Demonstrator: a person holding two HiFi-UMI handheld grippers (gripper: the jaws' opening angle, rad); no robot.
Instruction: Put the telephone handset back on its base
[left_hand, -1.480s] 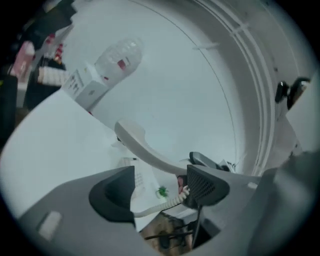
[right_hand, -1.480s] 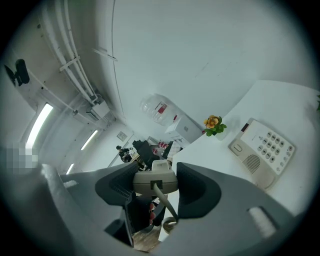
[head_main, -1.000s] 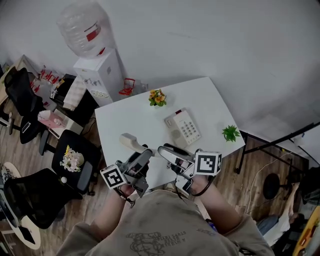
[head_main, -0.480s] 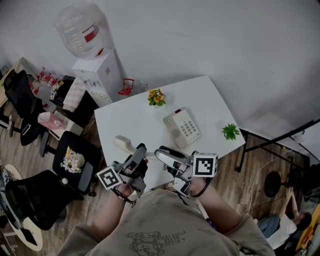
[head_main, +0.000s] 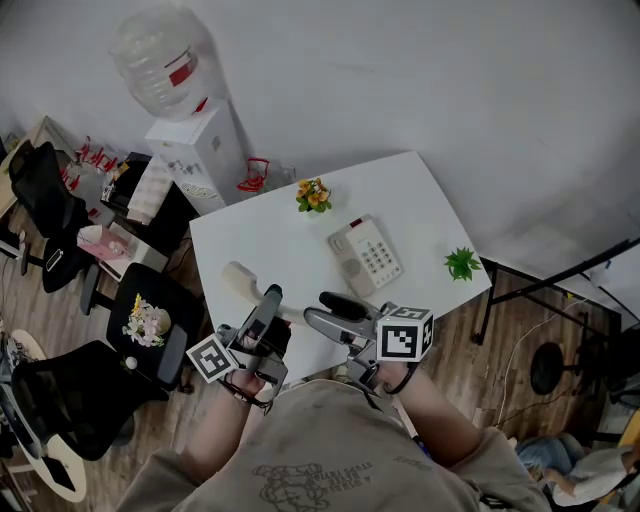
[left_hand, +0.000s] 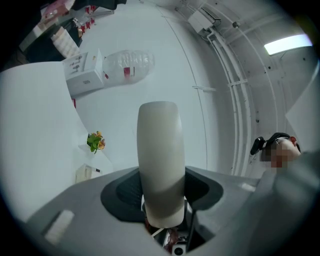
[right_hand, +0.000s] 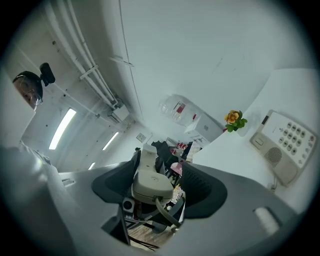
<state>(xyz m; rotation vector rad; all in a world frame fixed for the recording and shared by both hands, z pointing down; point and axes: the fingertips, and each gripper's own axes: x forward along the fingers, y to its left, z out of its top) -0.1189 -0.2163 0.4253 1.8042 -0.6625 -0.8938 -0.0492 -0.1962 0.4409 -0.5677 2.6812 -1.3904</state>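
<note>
1. White worktop (head_main: 270, 235) in shot, with the telephone base (head_main: 366, 257) lying flat on it.
2. Orange flowers (head_main: 314, 193) stand beyond the telephone base, wall-side.
3. Small green plant (head_main: 461, 264) sits right of the telephone base.

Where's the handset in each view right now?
Head view: handset left of centre, held by the left gripper.
Left gripper view: handset dead centre, upright, clamped between the jaws.
Right gripper view: handset lower centre, corded end toward the camera.
Shared landmark: flowers.
</note>
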